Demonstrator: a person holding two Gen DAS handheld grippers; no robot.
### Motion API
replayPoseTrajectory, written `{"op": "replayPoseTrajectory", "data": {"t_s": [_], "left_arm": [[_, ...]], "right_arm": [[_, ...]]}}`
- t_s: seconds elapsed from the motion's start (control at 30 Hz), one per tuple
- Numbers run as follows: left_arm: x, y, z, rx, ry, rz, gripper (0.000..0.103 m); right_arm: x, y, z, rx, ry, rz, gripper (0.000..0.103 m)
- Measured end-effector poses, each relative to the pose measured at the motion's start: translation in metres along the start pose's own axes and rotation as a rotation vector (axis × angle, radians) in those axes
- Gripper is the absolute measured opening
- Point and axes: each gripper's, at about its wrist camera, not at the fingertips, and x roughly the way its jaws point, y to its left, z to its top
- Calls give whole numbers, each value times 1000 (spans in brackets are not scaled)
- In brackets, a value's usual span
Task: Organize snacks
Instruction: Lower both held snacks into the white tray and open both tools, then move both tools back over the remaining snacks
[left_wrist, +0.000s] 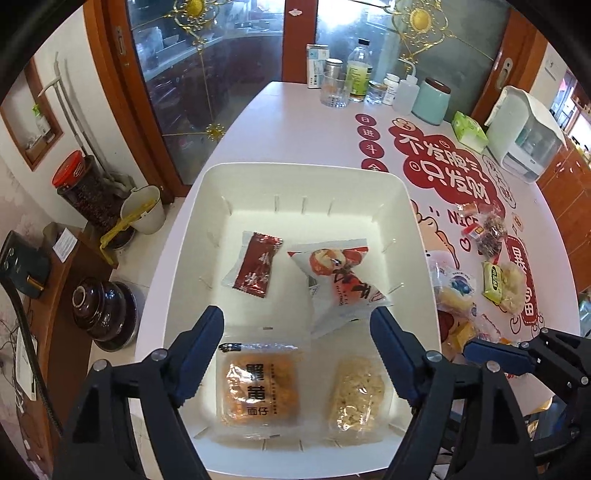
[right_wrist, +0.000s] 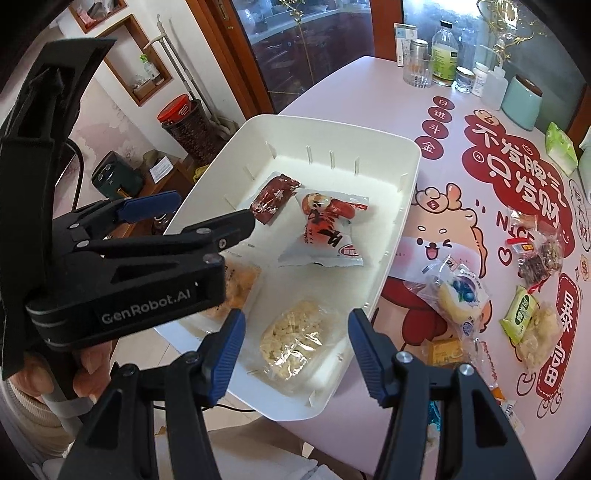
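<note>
The left gripper (left_wrist: 297, 345) hung with jaws wide and empty above the white bin (left_wrist: 413, 206). The right gripper (right_wrist: 295, 345), parted, held nothing at the bin's near edge. Four snack packets lay inside; the blueberry cake packet (right_wrist: 460, 295) lay just outside it.

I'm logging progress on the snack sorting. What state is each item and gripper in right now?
White bin: holds four packets.
Dark red packet: lying flat in bin.
Orange noodle packet: flat in bin, sealed.
Blueberry cake packet: on table, outside bin.
Left gripper: jaws open, empty, above bin.
Right gripper: jaws open, empty.
</note>
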Motion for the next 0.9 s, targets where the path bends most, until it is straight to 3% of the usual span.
{"op": "replayPoseTrajectory", "data": {"t_s": [0.5,0.9], "left_arm": [[-3,-33,3,73,6,-58,81],[-27,-85,15,193,-129,-136,81]], "right_arm": [[-12,-24,-6,75,-33,-18,59],[-33,-62,-13,167,-99,-42,59]]}}
